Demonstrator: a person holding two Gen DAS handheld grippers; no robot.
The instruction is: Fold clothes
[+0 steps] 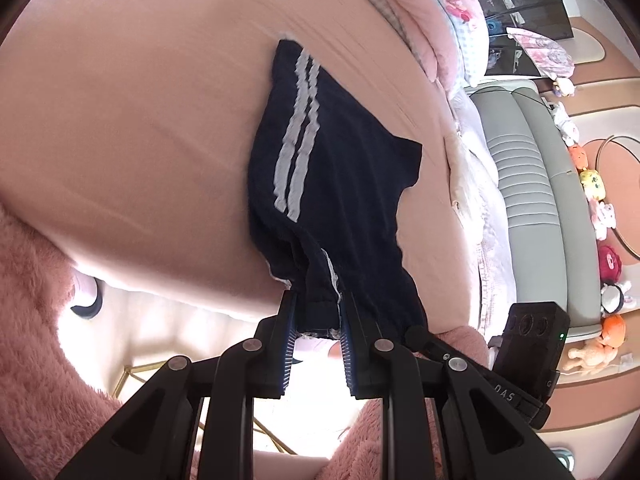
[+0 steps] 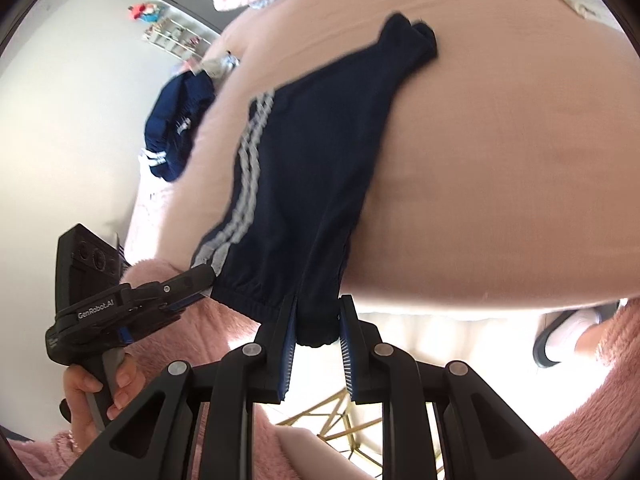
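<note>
hidden: waistband edge of the navy shorts (image 1: 320,168) bunched between the left gripper (image 1: 318,312) pads | cut off: bed (image 1: 140,100) by the frame edges | blurred: second dark garment (image 2: 176,128), kind unclear | too small: plush toys (image 1: 600,208) on the headboard, shelf items (image 2: 176,36) unreadable

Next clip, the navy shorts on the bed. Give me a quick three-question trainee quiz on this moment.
1. True or false: both grippers grip the waistband of the navy shorts.
2. What colour are the side stripes? A red, B white, C yellow.
3. What lies at the far edge of the pink bed?

Key: 1 true: left gripper and right gripper both clamp it. 2 B. 3 another navy garment.
</note>
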